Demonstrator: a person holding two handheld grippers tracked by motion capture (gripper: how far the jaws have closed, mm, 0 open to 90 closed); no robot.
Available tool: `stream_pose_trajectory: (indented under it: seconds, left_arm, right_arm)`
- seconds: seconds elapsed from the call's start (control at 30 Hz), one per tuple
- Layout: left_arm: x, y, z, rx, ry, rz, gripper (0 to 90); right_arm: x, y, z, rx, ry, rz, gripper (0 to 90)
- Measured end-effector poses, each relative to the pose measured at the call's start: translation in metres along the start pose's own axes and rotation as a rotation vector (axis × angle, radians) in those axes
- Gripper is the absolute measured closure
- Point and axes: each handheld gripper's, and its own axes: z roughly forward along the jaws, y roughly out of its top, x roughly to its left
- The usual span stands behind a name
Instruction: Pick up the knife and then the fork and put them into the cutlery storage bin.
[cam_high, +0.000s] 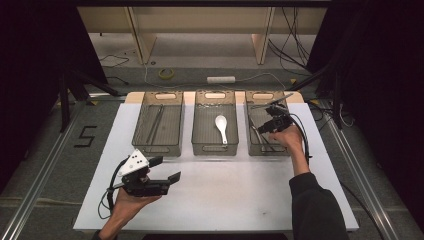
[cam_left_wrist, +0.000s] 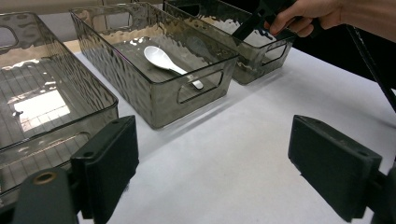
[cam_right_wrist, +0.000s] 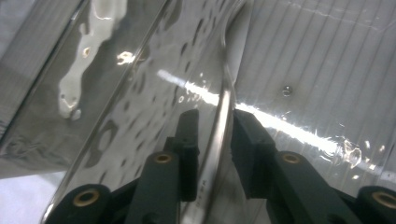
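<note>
the right tongs reach down into the right bin, the rightmost of three smoky clear bins standing side by side along the far part of the white table. in the right gripper view the two black jaws stand on either side of a thin metal handle that runs up between them over the ribbed bin floor; the left jaw looks to have a sliver of gap from it and the right jaw lies close against it, so the tongs are nearly pressed together around the handle, though a firm pinch cannot be told. which utensil the handle belongs to cannot be told. the right hand grips the tool above the near end of that bin, and its dark sleeve comes in from the lower right.

the middle bin holds a white spoon lying on its floor, bowl toward the far side. the left bin holds thin dark sticks, possibly chopsticks, lying lengthwise.

the left tongs hover over bare table near the front left, well apart from the bins, jaws spread wide with nothing between them. the left hand holds them from below, and a grey three-cornered plate sits on top.

beyond the table, a roll of tape and a white cylinder lie on the floor.
</note>
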Motion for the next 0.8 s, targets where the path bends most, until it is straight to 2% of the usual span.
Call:
stream_pose_trajectory:
  seconds: [0.2, 0.23, 0.27, 0.3, 0.43, 0.63, 0.73, 0.8]
  left_arm:
    - [0.0, 0.0, 0.0, -0.002, 0.0, -0.001, 15.6]
    - [0.0, 0.0, 0.0, -0.003, 0.0, -0.001, 15.6]
    - [0.0, 0.0, 0.0, -0.003, 0.0, -0.001, 15.6]
    - [0.0, 0.0, 0.0, -0.002, 0.001, -0.001, 15.6]
    - [0.0, 0.0, 0.0, -0.002, 0.001, -0.002, 15.6]
    - [0.0, 0.0, 0.0, 0.001, 0.002, 0.0, 15.6]
    - [0.0, 0.0, 0.0, 0.002, 0.002, 0.001, 15.6]
    - [0.0, 0.0, 0.0, 0.002, 0.002, 0.0, 15.6]
  right_arm:
    - [0.002, -0.001, -0.007, -0.021, 0.003, -0.007, 62.5]
    - [0.004, -0.002, -0.011, -0.044, 0.01, -0.011, 59.3]
    - [0.004, -0.002, -0.011, -0.044, 0.01, -0.011, 59.3]
    - [0.007, -0.004, -0.015, -0.073, 0.02, -0.011, 55.6]
    - [0.011, -0.008, -0.023, -0.102, 0.041, -0.028, 50.5]
    - [0.021, -0.022, -0.033, -0.154, 0.087, -0.052, 42.6]
    - [0.026, -0.027, -0.036, -0.178, 0.095, -0.06, 40.0]
    - [0.034, -0.037, -0.042, -0.224, 0.106, -0.075, 37.0]
